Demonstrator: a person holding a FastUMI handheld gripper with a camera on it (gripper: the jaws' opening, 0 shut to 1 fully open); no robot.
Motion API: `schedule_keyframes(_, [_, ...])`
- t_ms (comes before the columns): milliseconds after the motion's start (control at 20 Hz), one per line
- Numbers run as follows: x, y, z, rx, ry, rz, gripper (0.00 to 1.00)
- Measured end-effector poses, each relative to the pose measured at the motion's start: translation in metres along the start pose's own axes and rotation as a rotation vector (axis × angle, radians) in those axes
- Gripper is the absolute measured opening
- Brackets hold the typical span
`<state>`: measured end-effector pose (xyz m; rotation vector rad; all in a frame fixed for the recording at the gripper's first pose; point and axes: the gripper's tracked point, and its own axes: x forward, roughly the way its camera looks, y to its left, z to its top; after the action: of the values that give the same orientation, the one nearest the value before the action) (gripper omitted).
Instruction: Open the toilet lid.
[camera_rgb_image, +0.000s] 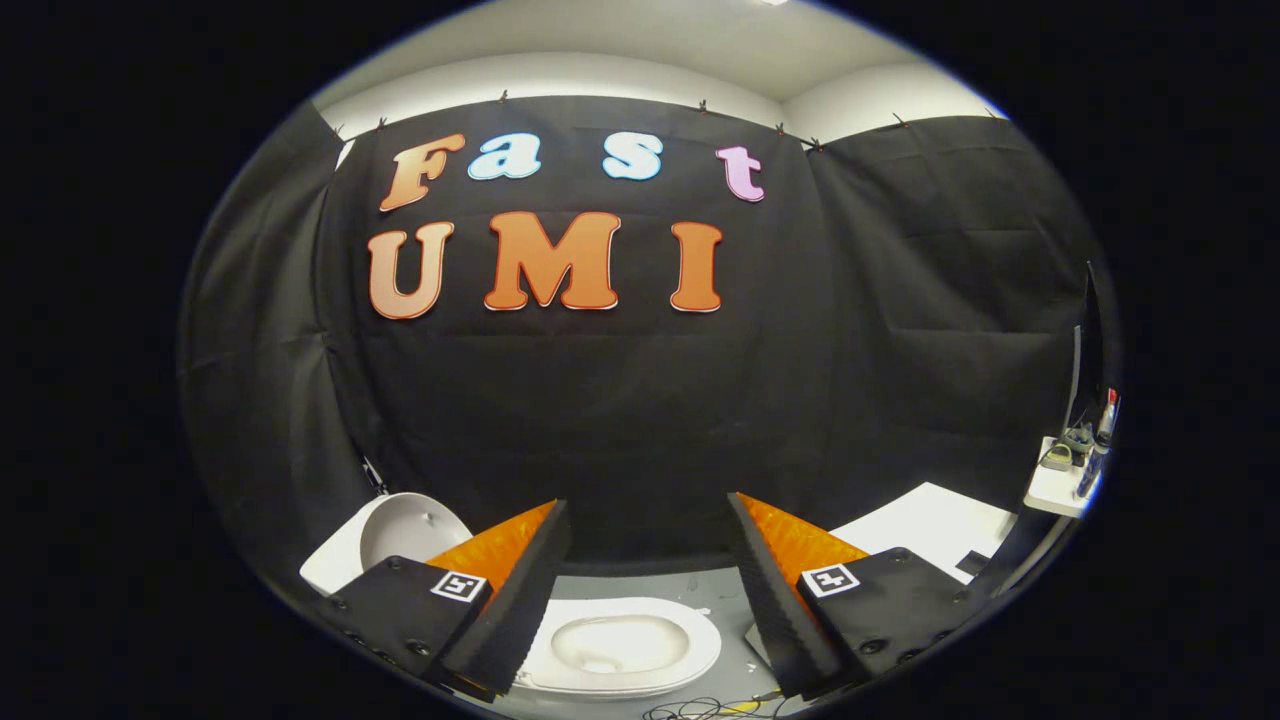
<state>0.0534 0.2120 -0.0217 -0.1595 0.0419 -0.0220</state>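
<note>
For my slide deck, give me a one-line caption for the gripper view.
Open gripper held above a white toilet, its bowl showing between the spread fingers, black booth wall behind.

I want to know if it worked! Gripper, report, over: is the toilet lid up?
Gripper open, holding nothing. Toilet below between its fingers, bowl showing. Lid not clearly visible. Nothing in the way.

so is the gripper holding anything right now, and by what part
Nothing is held. The gripper has its jaws spread wide with only air between them; the toilet sits lower down beyond them, untouched, its bowl visible.
</note>
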Motion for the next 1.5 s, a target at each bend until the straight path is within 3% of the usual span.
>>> schedule_keyframes(1500, [-0.002, 0.009, 0.001, -0.020, -0.018, 0.018, 0.99])
